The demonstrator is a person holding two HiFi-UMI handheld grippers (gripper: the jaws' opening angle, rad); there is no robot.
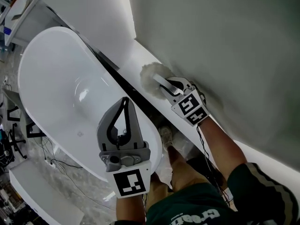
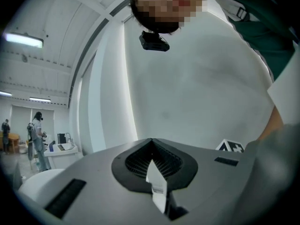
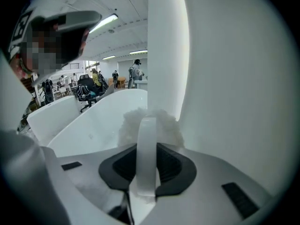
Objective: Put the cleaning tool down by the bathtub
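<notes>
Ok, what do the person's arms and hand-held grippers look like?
Both the left hand-held gripper and right hand-held gripper have grey bodies, black ribbed pads and a white cube with black square markers. A thin dark cable runs along the right forearm. The person wears a dark green shirt with a pale-striped sleeve.

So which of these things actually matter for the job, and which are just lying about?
In the job:
- cleaning tool, gripped in the right gripper jaws
- bathtub
- ledge beside it, along the wall

Just about:
- left gripper, jaws shut and empty
- cables on the floor
- people far behind
</notes>
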